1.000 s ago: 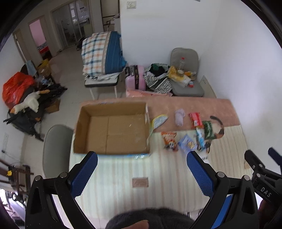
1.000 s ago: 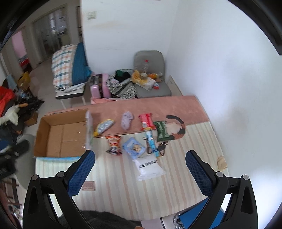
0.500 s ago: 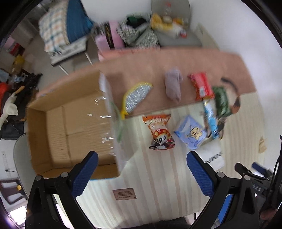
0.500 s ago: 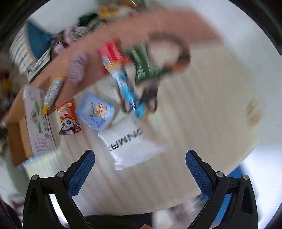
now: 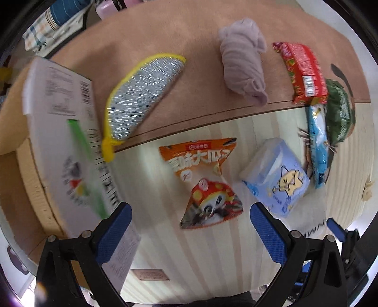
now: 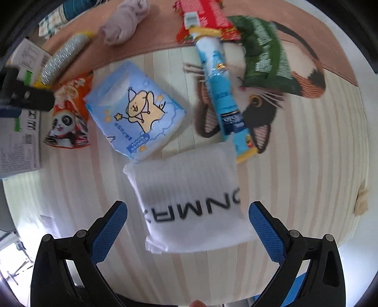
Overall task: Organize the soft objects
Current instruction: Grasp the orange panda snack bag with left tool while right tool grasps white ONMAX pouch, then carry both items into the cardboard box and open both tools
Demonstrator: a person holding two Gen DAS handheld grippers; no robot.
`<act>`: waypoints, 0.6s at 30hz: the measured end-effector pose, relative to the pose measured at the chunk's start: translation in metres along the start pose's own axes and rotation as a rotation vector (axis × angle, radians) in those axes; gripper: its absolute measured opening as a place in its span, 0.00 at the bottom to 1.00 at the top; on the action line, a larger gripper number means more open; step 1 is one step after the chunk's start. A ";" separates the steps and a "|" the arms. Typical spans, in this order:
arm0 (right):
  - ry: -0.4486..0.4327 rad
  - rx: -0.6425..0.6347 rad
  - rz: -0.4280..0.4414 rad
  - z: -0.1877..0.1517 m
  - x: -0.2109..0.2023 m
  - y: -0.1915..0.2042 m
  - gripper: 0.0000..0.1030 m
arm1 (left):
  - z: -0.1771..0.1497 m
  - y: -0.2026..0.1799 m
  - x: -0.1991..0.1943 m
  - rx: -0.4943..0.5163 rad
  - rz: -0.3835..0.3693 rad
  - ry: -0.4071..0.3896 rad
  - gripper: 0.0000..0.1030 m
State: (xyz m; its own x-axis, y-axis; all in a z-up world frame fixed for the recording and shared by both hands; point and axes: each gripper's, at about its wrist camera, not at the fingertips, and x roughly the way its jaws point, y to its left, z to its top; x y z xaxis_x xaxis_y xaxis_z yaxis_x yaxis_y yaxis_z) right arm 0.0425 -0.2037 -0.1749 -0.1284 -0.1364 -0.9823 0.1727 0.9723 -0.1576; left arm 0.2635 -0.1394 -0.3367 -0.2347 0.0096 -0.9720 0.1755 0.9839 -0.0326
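Note:
My right gripper (image 6: 187, 224) is open, its blue fingers either side of a white folded cloth pack (image 6: 189, 200) with black letters. Beyond it lie a blue tissue pack (image 6: 134, 111), an orange panda snack bag (image 6: 68, 118), a blue tube packet (image 6: 219, 94), a green packet (image 6: 264, 54), a red packet (image 6: 203, 19) and a mauve rolled cloth (image 6: 122, 21). My left gripper (image 5: 189, 233) is open above the orange snack bag (image 5: 205, 181). The mauve cloth (image 5: 243, 68), a silver scrubber with yellow edging (image 5: 139, 94) and the tissue pack (image 5: 276, 177) lie ahead.
An open cardboard box (image 5: 16, 189) stands at the left, its white printed flap (image 5: 68, 137) leaning towards the snack bag. The items lie on a striped cloth (image 6: 307, 177) with a cat print and a pink band (image 5: 118, 42) at the back. A chair with bedding is beyond.
Both grippers have dropped down close to the table. The left has closed in over the orange snack bag, the right over the white cloth pack. Both stay open.

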 end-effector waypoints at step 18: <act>0.100 0.007 0.011 0.033 0.077 0.016 0.90 | 0.014 0.002 0.059 -0.084 0.012 0.062 0.38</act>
State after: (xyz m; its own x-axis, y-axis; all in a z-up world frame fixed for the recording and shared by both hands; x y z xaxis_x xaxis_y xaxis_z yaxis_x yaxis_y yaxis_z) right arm 0.0680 -0.2047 -0.2561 -0.2231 -0.1057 -0.9690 0.1812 0.9723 -0.1478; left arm 0.2634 -0.1394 -0.3974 -0.2917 0.0301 -0.9560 0.0983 0.9952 0.0013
